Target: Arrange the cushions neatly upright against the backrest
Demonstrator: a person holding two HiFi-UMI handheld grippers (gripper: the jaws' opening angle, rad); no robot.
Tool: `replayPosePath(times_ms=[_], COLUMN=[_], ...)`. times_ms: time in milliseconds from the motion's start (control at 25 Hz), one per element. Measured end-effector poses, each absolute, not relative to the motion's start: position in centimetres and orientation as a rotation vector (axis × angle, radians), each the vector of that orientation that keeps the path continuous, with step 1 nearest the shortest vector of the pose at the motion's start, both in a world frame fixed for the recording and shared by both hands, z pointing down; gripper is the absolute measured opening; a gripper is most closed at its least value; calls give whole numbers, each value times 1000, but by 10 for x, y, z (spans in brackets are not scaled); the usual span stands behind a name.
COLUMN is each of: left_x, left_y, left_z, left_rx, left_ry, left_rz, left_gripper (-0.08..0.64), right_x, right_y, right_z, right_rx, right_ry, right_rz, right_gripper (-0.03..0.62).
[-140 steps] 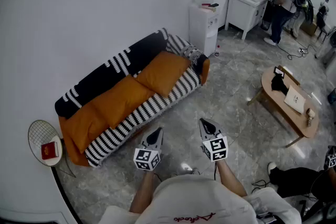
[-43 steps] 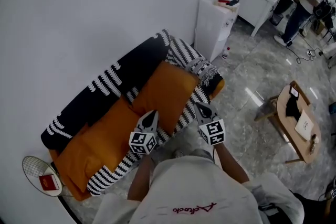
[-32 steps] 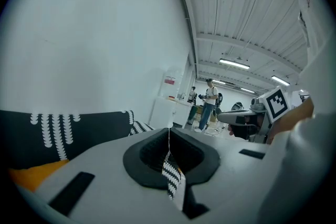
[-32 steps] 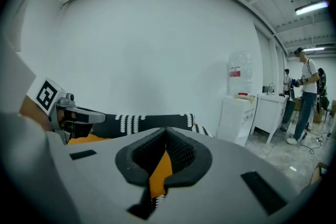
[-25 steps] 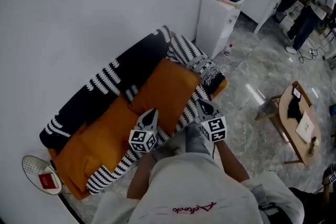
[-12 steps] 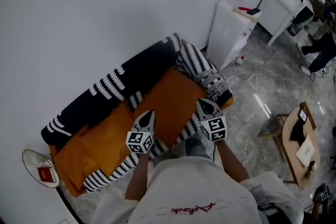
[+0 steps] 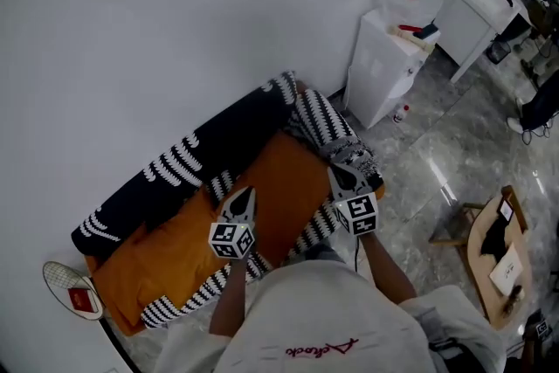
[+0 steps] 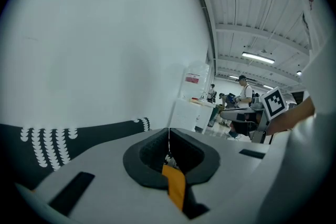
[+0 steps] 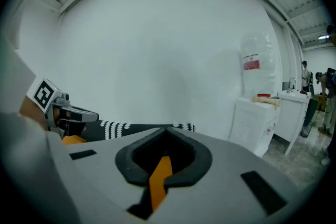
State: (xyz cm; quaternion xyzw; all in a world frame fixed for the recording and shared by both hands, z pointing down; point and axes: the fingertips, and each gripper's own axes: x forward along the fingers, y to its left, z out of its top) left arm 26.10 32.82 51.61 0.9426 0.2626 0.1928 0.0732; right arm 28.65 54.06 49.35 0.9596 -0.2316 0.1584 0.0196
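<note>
Both claws are clenched shut right now with nothing in them. My left claw point(image 7: 245, 193) and right claw point(image 7: 337, 173) hang side by side over the front edge of the sofa point(image 7: 185, 300), noses tipped slightly down.

The orange cushions are lying flat on the seat, not up against the backrest point(image 7: 192, 155) yet. The near cushion point(image 7: 281, 175) sits between my two claws, stretching off toward 12 o'clock. The far cushion point(image 7: 153, 258) is down at 8 o'clock from my left claw. There's also a striped lump point(image 7: 325, 120) at 12 o'clock from my right claw. It could be a cushion or the armrest, I honestly can't tell.

My guess on handling: these look big, soft and light, so weight isn't the problem, floppiness is. If I pinch the middle of a face I'll probably just bunch up fabric and the thing will fold. I think the edge or seam near a corner is the better hold. Ideally that's one claw per corner on the near cushion's front edge, at my 6 o'clock side, then tip it up so it leans on the backrest. The cover looks like plain cloth, so slipping shouldn't be an issue. First I've got to open up, obviously.
</note>
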Motion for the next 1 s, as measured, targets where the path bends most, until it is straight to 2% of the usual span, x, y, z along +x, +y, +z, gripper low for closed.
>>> replayPosePath(times_ms=[240, 440, 800, 1000], left_x=[303, 307, 241, 224], left_y=[335, 313, 208, 182], left_z=[522, 533, 558, 574], left_rx=[2843, 2858, 2809, 2755], left_ry=[683, 512, 47, -12], left_rz=[581, 609, 653, 676], left_gripper=[31, 31, 31, 31], right_x=[339, 373, 379, 382], right_y=[561, 539, 416, 411], right_z=[508, 526, 559, 566], right_rx=[2953, 2894, 2693, 2679], right_ry=[-782, -939, -1341, -1304], right_rz=[530, 568, 684, 752], right_gripper=[26, 26, 26, 26])
